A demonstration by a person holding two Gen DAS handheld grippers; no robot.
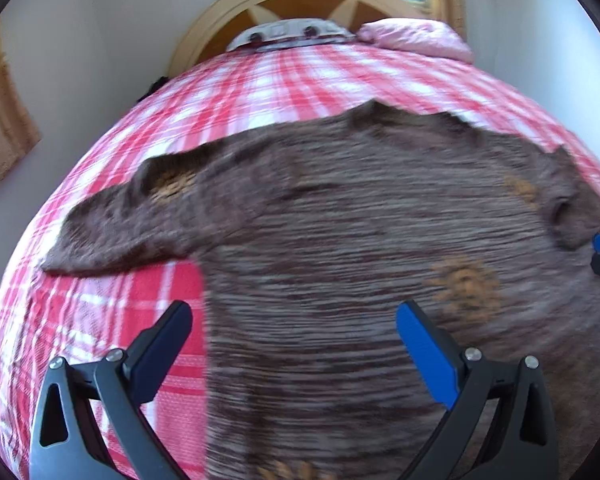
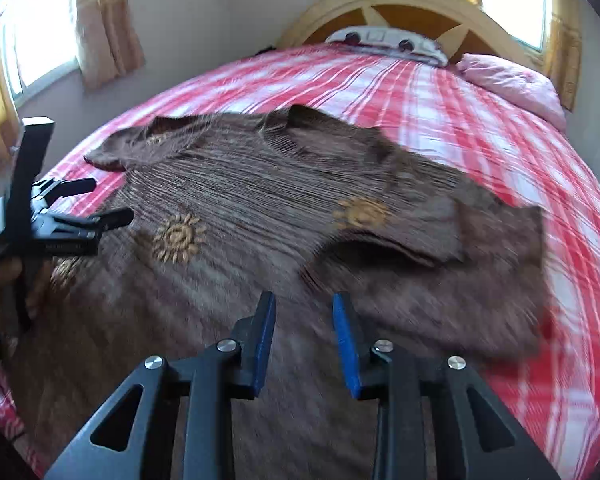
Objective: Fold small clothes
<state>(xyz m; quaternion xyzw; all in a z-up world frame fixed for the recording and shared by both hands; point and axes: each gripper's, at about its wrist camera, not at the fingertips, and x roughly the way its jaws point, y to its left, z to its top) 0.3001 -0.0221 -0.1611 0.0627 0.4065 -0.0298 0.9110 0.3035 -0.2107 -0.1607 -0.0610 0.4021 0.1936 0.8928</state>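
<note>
Brown knitted sweater (image 2: pixel 268 208) spread flat across the red-and-white checked bedspread (image 2: pixel 480 120), neckline toward the arched wooden headboard (image 2: pixel 412 4). Right sleeve (image 2: pixel 460 248) folded in over the body, left sleeve (image 1: pixel 140 220) stretched out sideways on the bedspread. Tan sun patterns (image 2: pixel 178 238) knitted into the front. Left gripper (image 1: pixel 294 320) spread wide, hanging over the sweater's left edge, nothing between the pads. Right gripper (image 2: pixel 304 312) parted by a narrow gap above the lower body, apparently empty, though blur softens the cloth there. Two pillows (image 2: pixel 512 80) by the headboard. No containers in view.
</note>
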